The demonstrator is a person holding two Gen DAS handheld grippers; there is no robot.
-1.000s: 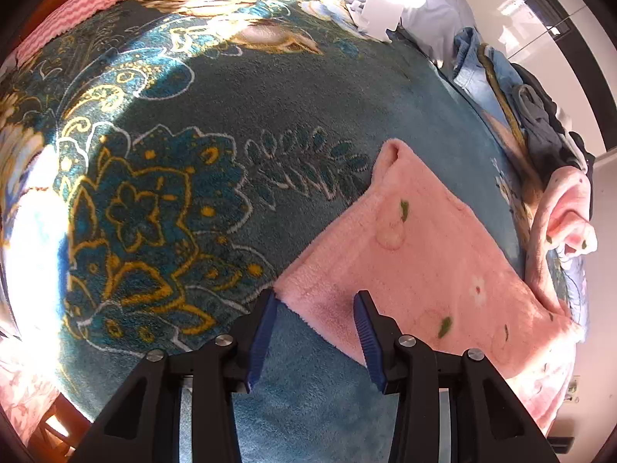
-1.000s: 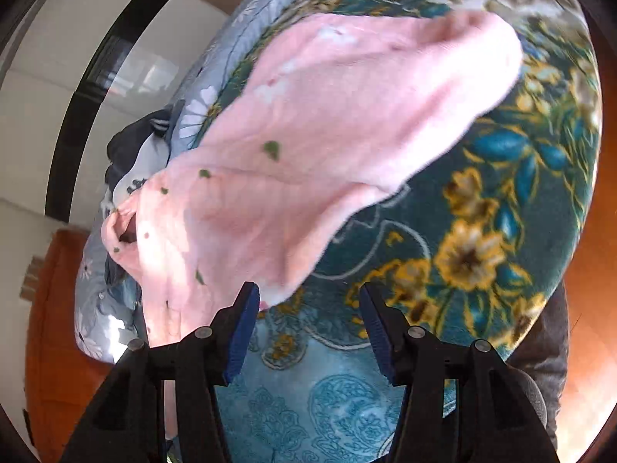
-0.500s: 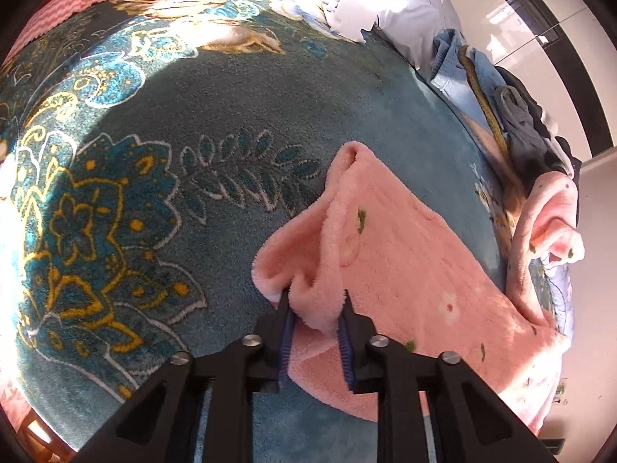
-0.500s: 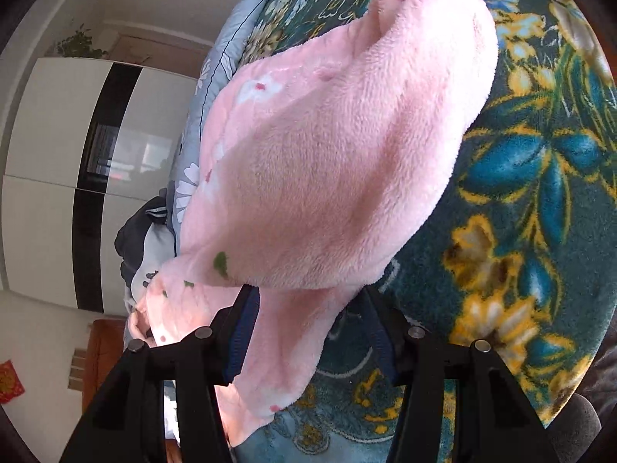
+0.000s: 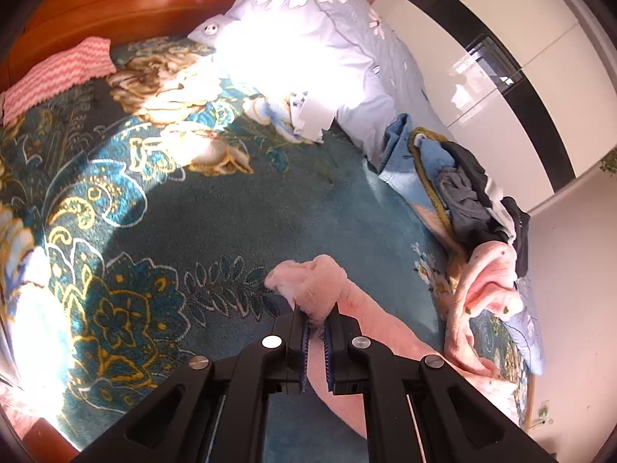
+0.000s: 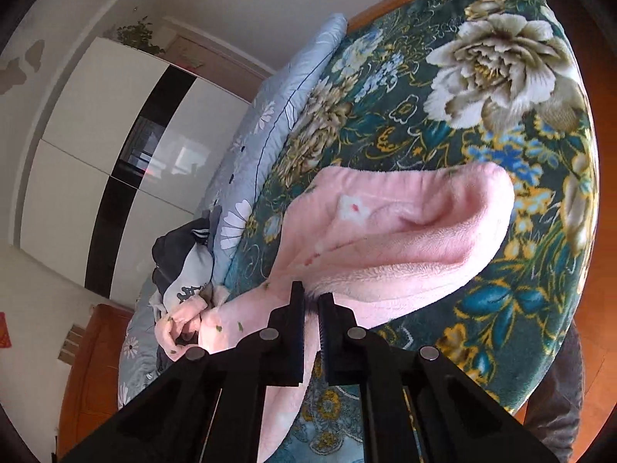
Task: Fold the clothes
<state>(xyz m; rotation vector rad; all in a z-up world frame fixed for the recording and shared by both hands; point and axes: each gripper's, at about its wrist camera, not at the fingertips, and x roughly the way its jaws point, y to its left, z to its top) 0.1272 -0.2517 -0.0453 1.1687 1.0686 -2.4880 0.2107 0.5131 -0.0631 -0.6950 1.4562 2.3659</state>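
Pink fleece is pinched in both sets of jaws. The left gripper (image 5: 316,332) has closed on one bunched corner of the pink garment (image 5: 370,320); the right gripper (image 6: 311,308) has just snapped shut on another edge, where a second ago both stood apart around it. Held edges now hang clear of the teal floral blanket (image 5: 154,231), so the fold has likely begun. The garment's long axis runs from the jaws toward the clothes pile (image 5: 466,193) at the bed's far side.

Pink fleece garment (image 5: 389,332) bunched, edge lifted
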